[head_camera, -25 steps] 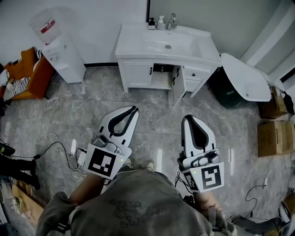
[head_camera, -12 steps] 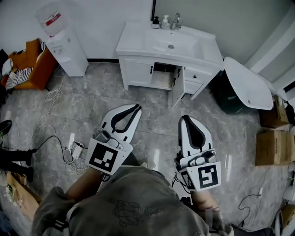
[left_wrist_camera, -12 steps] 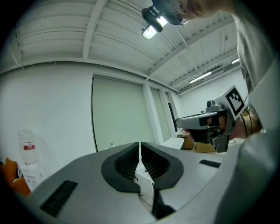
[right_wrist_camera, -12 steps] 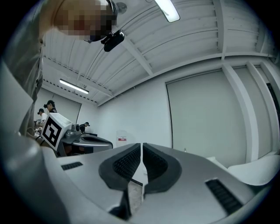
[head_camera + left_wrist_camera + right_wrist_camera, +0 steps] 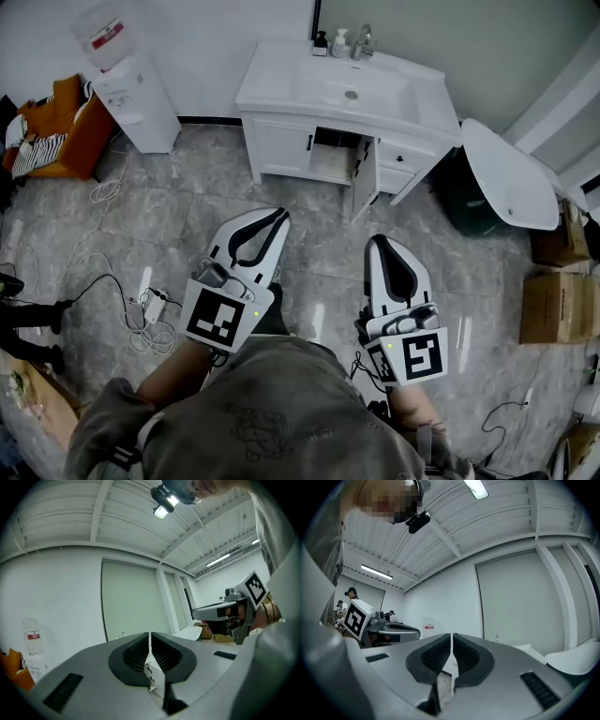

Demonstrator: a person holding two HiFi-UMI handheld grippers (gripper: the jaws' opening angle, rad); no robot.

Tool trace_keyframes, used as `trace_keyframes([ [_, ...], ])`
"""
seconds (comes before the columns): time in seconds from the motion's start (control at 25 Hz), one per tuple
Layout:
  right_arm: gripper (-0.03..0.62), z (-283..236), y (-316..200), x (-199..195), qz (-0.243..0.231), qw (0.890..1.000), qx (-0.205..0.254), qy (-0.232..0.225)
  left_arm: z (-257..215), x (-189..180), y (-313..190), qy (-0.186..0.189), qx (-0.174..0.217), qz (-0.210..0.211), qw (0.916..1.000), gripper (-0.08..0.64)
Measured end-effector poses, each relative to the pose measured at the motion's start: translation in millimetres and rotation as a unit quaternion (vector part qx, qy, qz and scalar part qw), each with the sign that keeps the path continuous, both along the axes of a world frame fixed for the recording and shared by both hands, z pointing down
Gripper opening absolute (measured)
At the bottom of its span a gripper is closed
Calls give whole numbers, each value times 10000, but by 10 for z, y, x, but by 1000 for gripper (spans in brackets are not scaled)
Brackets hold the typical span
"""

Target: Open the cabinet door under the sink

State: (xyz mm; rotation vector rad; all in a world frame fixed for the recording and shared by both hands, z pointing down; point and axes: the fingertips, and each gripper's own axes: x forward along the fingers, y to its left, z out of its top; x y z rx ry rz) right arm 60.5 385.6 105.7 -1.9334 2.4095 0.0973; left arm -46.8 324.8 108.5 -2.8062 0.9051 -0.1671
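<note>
We face the sink cabinet at twelve o'clock, its cabinet door ajar under the basin, across tiled floor. A white oval panel sits at two, a water dispenser at ten, cardboard boxes at three and cables at nine. Our left gripper and right gripper are closed and empty.

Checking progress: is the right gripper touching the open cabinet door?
Apart. Head view shows bare floor between the right gripper and the open cabinet door.
</note>
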Motion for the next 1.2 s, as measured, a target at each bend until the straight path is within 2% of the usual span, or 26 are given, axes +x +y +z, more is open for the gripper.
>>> trace_keyframes([
  [0.52, 35, 173, -989, 88, -42, 9997, -231, -5, 178, 113, -918, -59, -97, -6, 9999, 29],
  [0.68, 35, 221, -1369, 157, 22, 9994, -347, -23, 203, 221, -1269, 104, -316, 236, 9992, 29],
  [1.0, 35, 330, -2158, 273, 152, 9979, -631, 42, 292, 402, -2040, -8, -321, 607, 9976, 29],
  [1.2, 35, 421, -2692, 432, 301, 9958, -862, 85, 391, 525, -2606, -54, -486, 684, 9965, 30],
])
